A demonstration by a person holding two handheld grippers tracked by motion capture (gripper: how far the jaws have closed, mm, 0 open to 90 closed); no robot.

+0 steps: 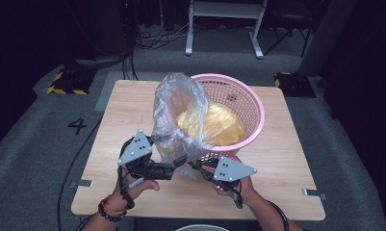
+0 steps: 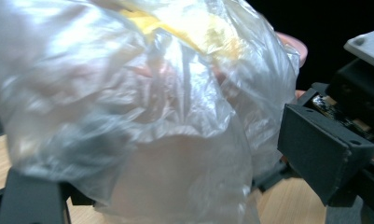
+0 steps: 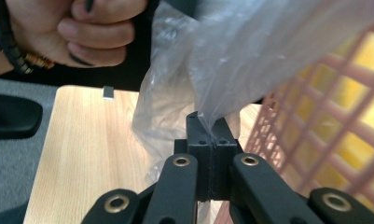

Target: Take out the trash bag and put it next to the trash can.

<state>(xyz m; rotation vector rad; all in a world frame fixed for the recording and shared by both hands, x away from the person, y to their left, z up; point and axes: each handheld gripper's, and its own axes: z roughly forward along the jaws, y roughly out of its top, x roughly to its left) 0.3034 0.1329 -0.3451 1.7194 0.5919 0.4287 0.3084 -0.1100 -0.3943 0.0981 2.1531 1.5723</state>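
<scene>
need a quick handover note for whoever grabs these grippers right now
Right gripper: shut on the clear plastic bag, pinching its edge just in front of the pink basket.
Left gripper: open, with the bag film bulging between its fingers.
Bag stands up over the basket's near-left rim; a yellow bag sits inside the basket on the table.
Done: one edge gripped.
Left: take the other edge with the left gripper, then probably spread the bag open.

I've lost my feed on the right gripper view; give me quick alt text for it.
The right hand-held gripper has its black jaws shut on a fold of the clear plastic bag, which rises up and to the right. A pink mesh basket with yellow inside stands at right on the wooden table; the person's other hand shows at top left.
</scene>
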